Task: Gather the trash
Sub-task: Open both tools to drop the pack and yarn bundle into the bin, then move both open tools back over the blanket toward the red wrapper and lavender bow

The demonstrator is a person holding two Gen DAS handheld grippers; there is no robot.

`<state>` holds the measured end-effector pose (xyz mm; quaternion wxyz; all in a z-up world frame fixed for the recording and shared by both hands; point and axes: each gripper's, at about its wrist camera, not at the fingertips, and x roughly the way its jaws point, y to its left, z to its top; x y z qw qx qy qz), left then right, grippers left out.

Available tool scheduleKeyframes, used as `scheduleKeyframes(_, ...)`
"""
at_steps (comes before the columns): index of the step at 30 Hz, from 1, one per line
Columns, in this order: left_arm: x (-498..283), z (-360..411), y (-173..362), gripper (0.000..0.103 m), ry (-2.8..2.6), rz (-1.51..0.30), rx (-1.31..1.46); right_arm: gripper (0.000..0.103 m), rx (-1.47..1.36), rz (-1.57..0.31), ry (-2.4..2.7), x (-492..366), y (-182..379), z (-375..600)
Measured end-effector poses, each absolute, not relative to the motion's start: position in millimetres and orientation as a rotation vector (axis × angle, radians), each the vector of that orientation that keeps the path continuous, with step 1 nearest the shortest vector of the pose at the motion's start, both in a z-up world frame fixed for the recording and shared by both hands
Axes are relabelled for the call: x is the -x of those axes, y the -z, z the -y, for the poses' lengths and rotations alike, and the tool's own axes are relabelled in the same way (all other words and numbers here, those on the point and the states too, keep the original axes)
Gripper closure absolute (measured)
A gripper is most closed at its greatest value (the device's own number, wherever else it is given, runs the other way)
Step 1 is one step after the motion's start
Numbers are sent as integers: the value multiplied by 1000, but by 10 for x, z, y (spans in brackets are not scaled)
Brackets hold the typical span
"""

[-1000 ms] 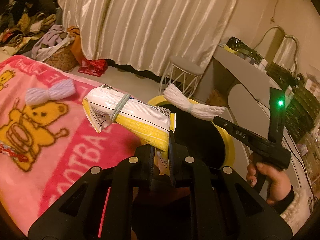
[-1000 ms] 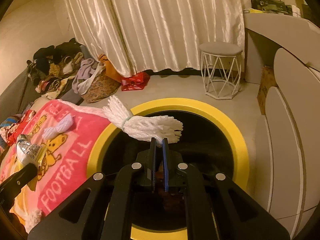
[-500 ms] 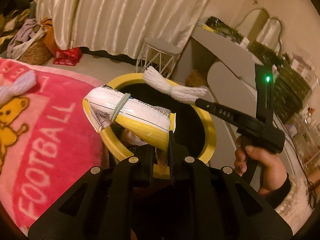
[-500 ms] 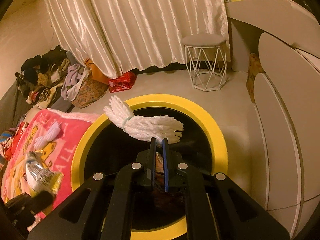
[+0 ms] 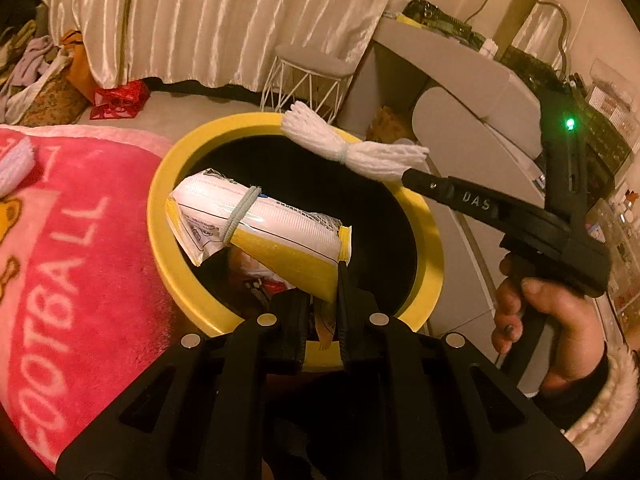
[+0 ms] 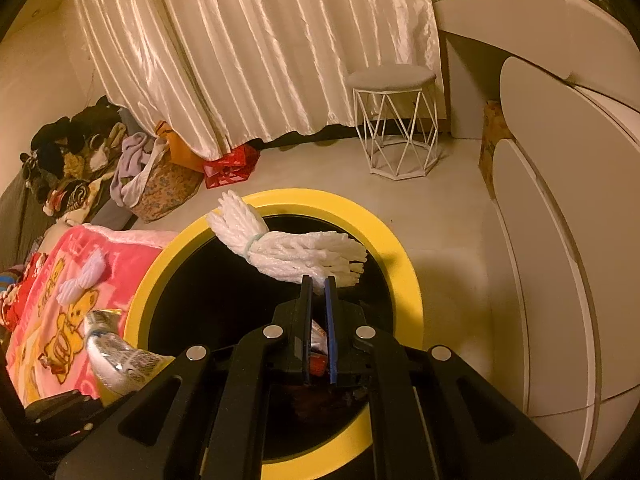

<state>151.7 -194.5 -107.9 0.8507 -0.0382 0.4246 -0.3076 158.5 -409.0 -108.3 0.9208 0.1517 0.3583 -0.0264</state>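
My left gripper (image 5: pixel 324 280) is shut on a white and yellow snack packet (image 5: pixel 256 220) bound with a rubber band, held over the open mouth of the yellow-rimmed black bin (image 5: pixel 432 248). My right gripper (image 6: pixel 318 280) is shut on a white foam net bundle (image 6: pixel 292 248) tied at the middle, also held above the bin (image 6: pixel 404 264). The bundle shows in the left wrist view (image 5: pixel 352 152) at the tip of the right gripper. The packet shows at the lower left of the right wrist view (image 6: pixel 116 352). Some trash lies at the bin's bottom.
A pink bear blanket (image 5: pixel 60 240) lies left of the bin, with another white foam bundle (image 6: pixel 84 276) on it. A white wire stool (image 6: pixel 396 120), a white curved cabinet (image 6: pixel 560 200), a clothes pile (image 6: pixel 80 148) and a red basket (image 6: pixel 230 166) stand around.
My left gripper has moved right with the packet, from above the blanket to over the bin. The right gripper has held the foam bundle over the bin almost still.
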Motion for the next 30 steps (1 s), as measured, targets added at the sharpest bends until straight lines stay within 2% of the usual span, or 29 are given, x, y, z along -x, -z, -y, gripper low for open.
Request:
scheduleKeyframes(5, -1597, 2044, 1139, 93, 672, -914, 75, 92, -315, -736, 35, -1588, 1079, 4111)
scheduleKeyframes(6, -1619, 2046, 1153, 90, 677, -924, 85, 83, -321, -734, 33, -1588, 1077, 4119)
scheduleKeyframes(8, -1635, 2026, 1162, 68, 677, -926, 97, 68, -331, -726, 38, -1575, 1071, 4126)
scheduleKeyframes(9, -1627, 2017, 1150, 48, 678, -919, 101, 65, -336, -723, 36, -1571, 1071, 4131)
scheduleKeyframes(10, -1615, 1999, 1128, 42, 682, -909, 106, 65, -335, -723, 37, -1571, 1071, 4130)
scheduleKeyframes(12, -1589, 1978, 1094, 37, 676, -893, 97, 61, -333, -723, 39, -1575, 1071, 4122)
scheduleKeyframes(13, -1576, 1968, 1076, 27, 668, -885, 91, 59, -335, -721, 39, -1573, 1068, 4115)
scheduleKeyframes(15, -1540, 1925, 1033, 18, 651, -867, 83, 55, -335, -717, 34, -1568, 1056, 4091)
scheduleKeyframes(18, -1512, 1858, 977, 11, 615, -847, 79, 50, -321, -703, 26, -1554, 1020, 4043)
scheduleKeyframes(30, -1374, 1320, 732, 11, 436, -745, 112, 38, -269, -633, -76, -1538, 823, 3699)
